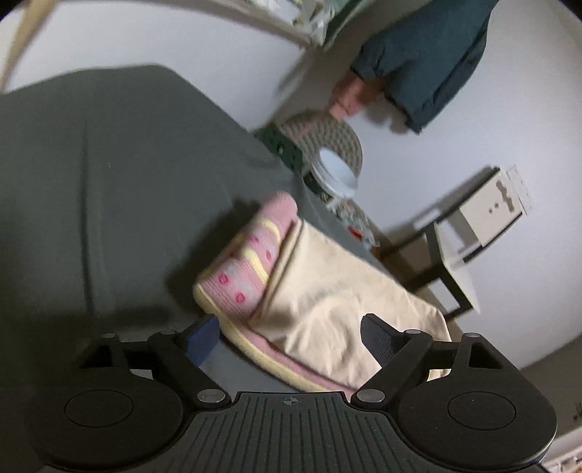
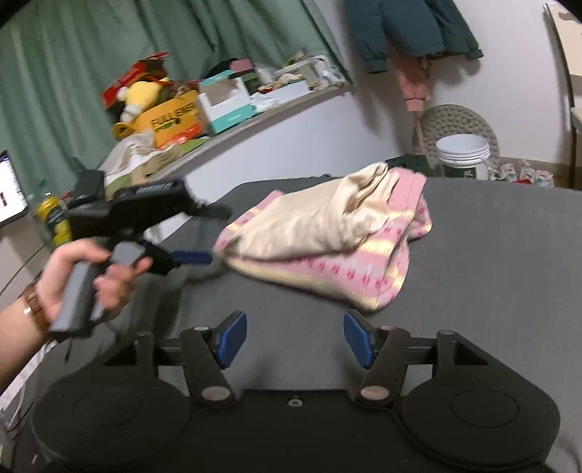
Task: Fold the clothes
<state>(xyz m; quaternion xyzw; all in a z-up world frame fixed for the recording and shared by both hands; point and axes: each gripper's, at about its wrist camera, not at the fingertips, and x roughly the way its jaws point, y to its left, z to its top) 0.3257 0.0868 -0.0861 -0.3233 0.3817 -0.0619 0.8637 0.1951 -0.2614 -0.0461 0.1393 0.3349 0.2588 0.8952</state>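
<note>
A pink and yellow knitted garment (image 1: 247, 269) with a cream lining (image 1: 345, 291) lies bunched and partly folded on the grey table (image 1: 109, 182). My left gripper (image 1: 291, 338) is open, its fingers wide apart low over the garment's near hem. In the right wrist view the same garment (image 2: 327, 233) sits mid-table. There a hand (image 2: 87, 276) holds the left gripper (image 2: 214, 234), whose fingertips reach the garment's left edge. My right gripper (image 2: 295, 338) is open over bare table (image 2: 491, 273), a short way from the garment's near edge, with nothing between its blue pads (image 2: 232, 336).
Behind the table stand a beige chair (image 2: 458, 120), stacked white bowls (image 2: 462, 147) and a hanging dark green jacket (image 2: 407, 32). A cluttered shelf with boxes (image 2: 203, 105) runs along the far left. A yellow can (image 2: 54, 218) and a screen (image 2: 9, 185) are at the left.
</note>
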